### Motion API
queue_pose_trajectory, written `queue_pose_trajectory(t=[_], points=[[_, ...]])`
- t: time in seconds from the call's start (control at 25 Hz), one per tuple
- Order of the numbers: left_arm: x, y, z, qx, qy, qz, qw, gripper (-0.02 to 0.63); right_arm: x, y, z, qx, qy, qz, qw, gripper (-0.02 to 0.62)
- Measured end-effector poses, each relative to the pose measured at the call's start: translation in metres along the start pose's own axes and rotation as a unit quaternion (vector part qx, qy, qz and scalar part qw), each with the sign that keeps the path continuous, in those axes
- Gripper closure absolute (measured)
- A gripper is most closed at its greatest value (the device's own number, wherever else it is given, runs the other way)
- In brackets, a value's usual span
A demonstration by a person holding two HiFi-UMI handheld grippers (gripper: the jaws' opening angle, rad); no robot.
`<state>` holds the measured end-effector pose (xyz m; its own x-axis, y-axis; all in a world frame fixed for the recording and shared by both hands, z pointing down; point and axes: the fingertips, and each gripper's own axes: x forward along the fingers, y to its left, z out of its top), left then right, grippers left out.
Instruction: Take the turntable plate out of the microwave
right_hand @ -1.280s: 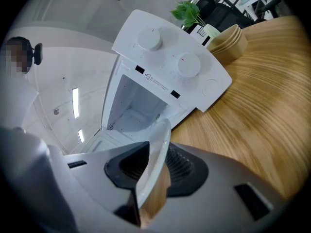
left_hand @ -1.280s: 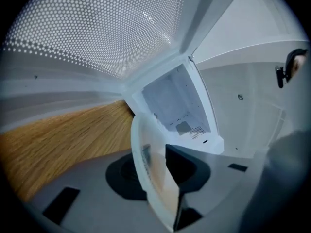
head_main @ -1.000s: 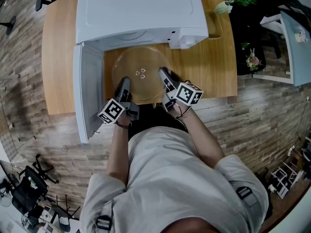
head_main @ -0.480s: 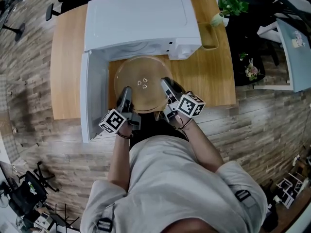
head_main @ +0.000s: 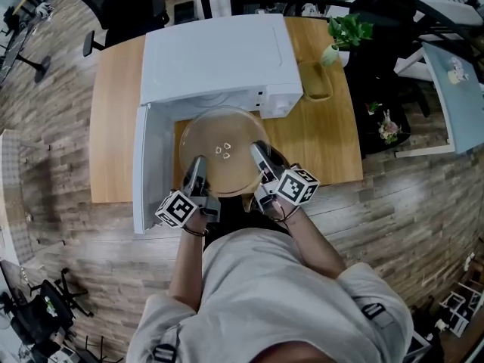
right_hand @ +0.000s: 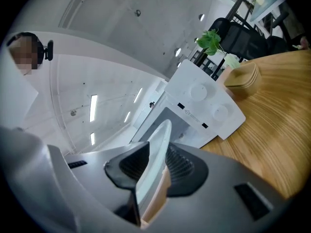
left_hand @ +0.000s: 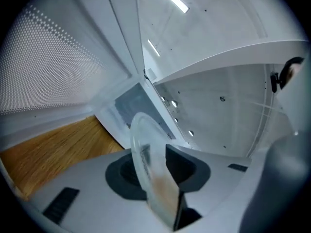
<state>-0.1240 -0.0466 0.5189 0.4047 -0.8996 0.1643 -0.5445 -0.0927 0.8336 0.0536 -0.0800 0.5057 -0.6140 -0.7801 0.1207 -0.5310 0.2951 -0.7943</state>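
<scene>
The clear glass turntable plate [head_main: 223, 148] hangs level in front of the white microwave [head_main: 219, 59], outside its cavity and above the wooden table [head_main: 113, 127]. My left gripper [head_main: 197, 166] is shut on the plate's near-left rim, and my right gripper [head_main: 259, 154] is shut on its near-right rim. In the left gripper view the plate's rim [left_hand: 146, 164] sits edge-on between the dark pads of the left gripper [left_hand: 155, 161]. The right gripper view shows the rim [right_hand: 159, 144] pinched the same way in the right gripper [right_hand: 151, 168], whose jaws have just closed slightly further on it.
The microwave door [head_main: 155, 165] stands open to the left, past the table's front edge. A wooden tray [head_main: 316, 82] and a potted plant [head_main: 344, 30] sit at the table's back right. An office chair [head_main: 125, 6] stands behind the table, and dark furniture [head_main: 393, 66] to the right.
Both grippers have lifted the plate higher above the table, still in front of the microwave's opening. Both grips on the rim look the same.
</scene>
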Motion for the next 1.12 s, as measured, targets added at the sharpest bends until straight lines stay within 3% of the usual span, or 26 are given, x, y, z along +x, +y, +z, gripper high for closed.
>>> queue_pose_trajectory(t=[0.44, 1.12], points=[[0.002, -0.051, 0.024, 0.031, -0.016, -0.033, 0.9988, 0.486, -0.012, 0.035, 0.040, -0.016, -0.037, 0.032, 0.999, 0.486], [0.015, -0.102, 0.063, 0.031, -0.005, -0.095, 0.9950, 0.486, -0.014, 0.083, 0.085, -0.048, -0.091, 0.031, 0.994, 0.488]])
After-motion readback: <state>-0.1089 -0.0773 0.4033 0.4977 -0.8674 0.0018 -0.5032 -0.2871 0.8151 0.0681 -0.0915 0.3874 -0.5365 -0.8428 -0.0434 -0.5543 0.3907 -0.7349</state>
